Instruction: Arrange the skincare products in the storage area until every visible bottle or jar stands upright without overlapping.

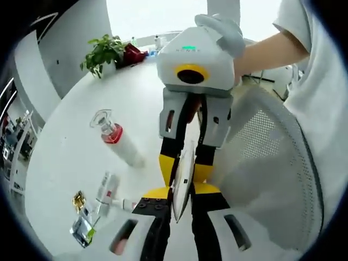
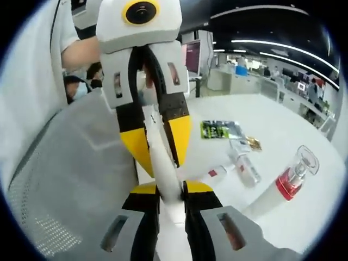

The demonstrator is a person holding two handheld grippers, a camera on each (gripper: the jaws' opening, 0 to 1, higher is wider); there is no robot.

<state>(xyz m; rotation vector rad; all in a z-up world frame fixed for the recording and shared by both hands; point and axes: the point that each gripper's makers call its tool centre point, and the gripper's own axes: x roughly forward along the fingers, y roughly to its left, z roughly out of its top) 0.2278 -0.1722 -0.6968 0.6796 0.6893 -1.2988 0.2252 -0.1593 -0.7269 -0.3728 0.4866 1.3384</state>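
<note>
White table [image 1: 65,163], mesh chair [image 1: 272,163], ceiling striplights [image 2: 272,46].

We are in an open-plan office: desks [image 2: 283,87] and ceiling strip lights [image 2: 272,46] stretch beyond the white counter [image 2: 272,117], a mesh chair [image 2: 70,179] beside it.
</note>
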